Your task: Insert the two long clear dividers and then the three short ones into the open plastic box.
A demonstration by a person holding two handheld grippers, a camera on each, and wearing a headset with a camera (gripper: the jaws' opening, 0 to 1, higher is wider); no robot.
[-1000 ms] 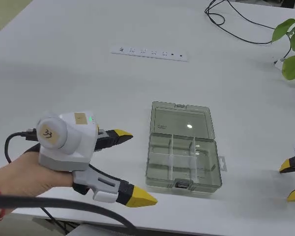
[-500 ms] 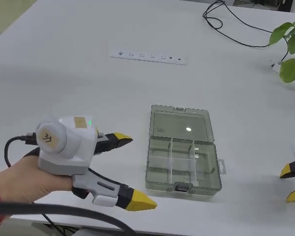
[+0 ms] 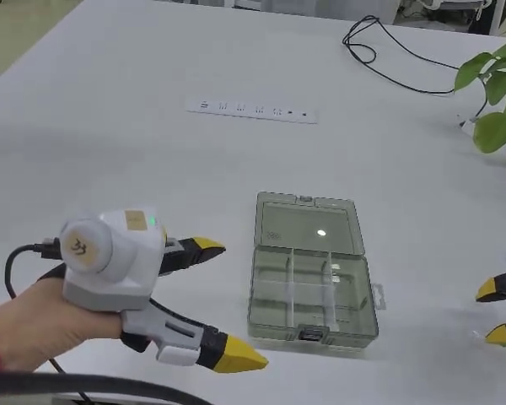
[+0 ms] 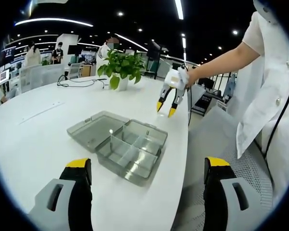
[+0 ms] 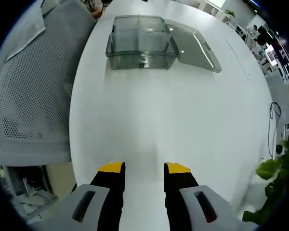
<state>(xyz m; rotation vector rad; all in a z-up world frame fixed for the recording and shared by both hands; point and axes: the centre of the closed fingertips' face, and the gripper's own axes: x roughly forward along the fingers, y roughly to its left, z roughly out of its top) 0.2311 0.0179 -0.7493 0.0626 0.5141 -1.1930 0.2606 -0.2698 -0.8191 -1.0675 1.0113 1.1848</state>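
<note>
With the clear dividers (image 3: 290, 283) seemingly all seated in the open plastic box (image 3: 351, 316) mid-table, the left gripper (image 3: 228, 304) gaped wide and empty at its 8 o'clock and the right gripper (image 3: 492, 312) sat narrowly parted and empty at 3 o'clock, so only a seating check seemed left.

The big white surface (image 3: 110, 160) has a long white power strip (image 3: 253, 110) lying flat near the far side. A thin black cable (image 3: 411, 81) curls behind it. A green leafy plant (image 3: 492, 131) sits at the right edge.
</note>
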